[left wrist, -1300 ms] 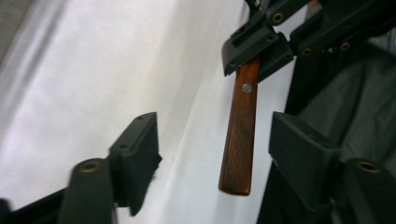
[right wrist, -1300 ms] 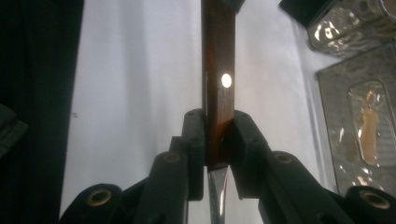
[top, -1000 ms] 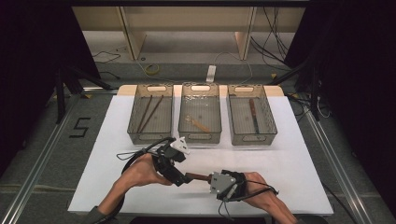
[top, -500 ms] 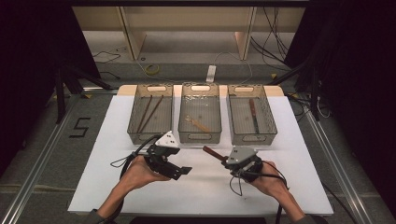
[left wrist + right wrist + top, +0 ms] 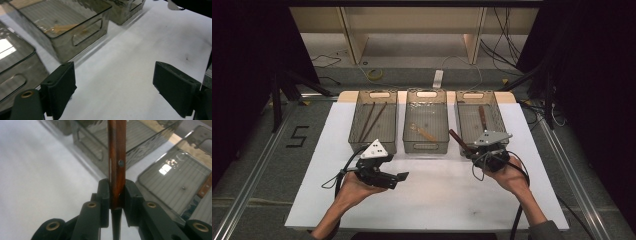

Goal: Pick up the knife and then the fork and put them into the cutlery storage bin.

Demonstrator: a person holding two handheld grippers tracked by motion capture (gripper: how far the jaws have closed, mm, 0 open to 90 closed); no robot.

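right hand-held gripper (image 5: 117, 195): clamps wooden-handled knife (image 5: 116, 157) | left hand-held gripper (image 5: 113, 92): released, empty | advice: lower knife level into right bin (image 5: 499, 117) ahead

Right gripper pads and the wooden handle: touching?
Touching. In the right gripper view, the right gripper has both pads pressed flat against the wooden handle, with no gap on either side.

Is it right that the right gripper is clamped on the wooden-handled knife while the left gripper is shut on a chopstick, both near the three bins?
Not quite. The right gripper is indeed clamped on the wooden-handled knife, but the left gripper is open and holds nothing: the left gripper view shows its fingers wide apart over the bare white table. Both are near the three bins.
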